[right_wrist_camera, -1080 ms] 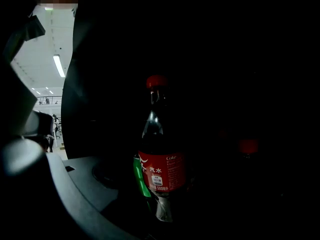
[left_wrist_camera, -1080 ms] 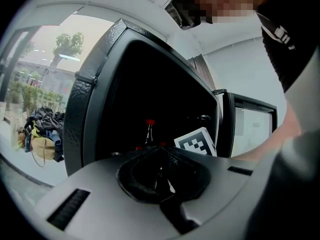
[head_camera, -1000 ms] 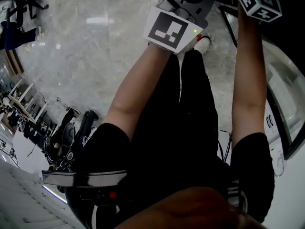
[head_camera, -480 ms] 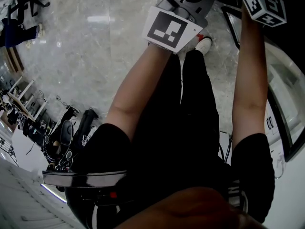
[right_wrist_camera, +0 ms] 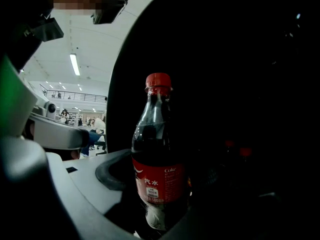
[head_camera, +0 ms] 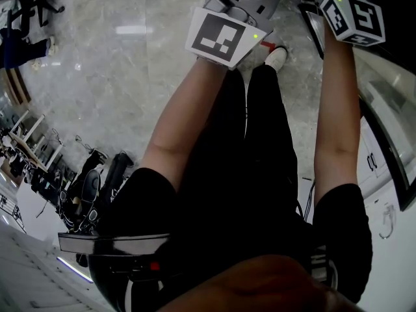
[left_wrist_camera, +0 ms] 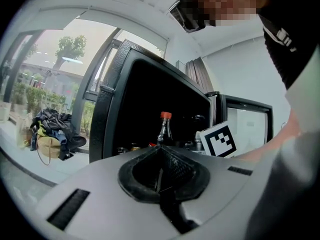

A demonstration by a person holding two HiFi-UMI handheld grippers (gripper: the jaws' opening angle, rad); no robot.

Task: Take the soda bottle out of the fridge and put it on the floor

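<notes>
1. Floor [head_camera: 117,77]: grey marble, under the person's feet.
2. Fridge [left_wrist_camera: 130,99]: black, door open, interior dark.
3. Left gripper [left_wrist_camera: 161,171]: pads pressed together, nothing between them, aimed at the fridge opening.
4. Right gripper [right_wrist_camera: 152,211]: jaws have just been closing and now pinch the soda bottle [right_wrist_camera: 157,134] low on its body.
5. Soda bottle: upright, with a red cap, red label and dark drink. It sits against the fridge's dark interior, between the right gripper's jaws.
</notes>
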